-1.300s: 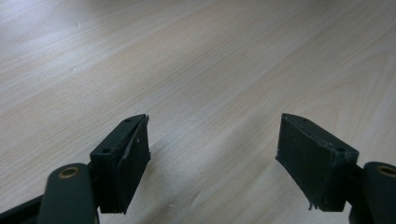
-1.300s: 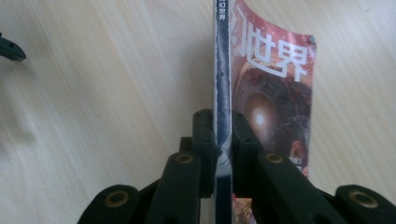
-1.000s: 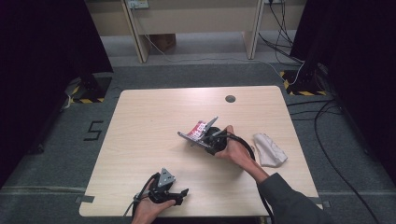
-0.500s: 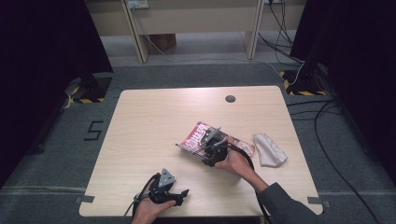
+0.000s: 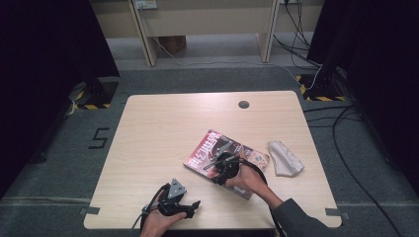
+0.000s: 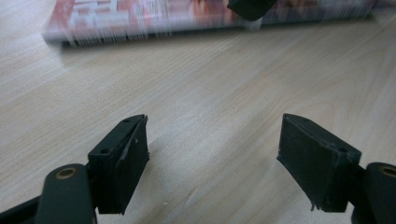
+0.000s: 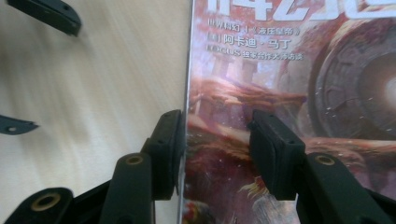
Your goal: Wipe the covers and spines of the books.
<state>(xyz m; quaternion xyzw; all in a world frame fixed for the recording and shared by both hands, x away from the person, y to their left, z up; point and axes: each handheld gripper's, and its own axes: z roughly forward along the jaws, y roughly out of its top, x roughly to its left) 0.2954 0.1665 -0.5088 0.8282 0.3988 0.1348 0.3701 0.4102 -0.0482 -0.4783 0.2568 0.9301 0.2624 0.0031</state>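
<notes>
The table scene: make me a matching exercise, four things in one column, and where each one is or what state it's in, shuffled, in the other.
Things:
1. magazine
2. cloth
3. left gripper
4. right gripper

States:
A. crumpled, lying right of the magazine
B. jaws wide apart over bare table
C. lying flat, cover up, mid-table
D. jaws just opening, one beside the magazine's edge, one over its cover

Pairs: 1-C, 2-A, 3-B, 4-D
</notes>
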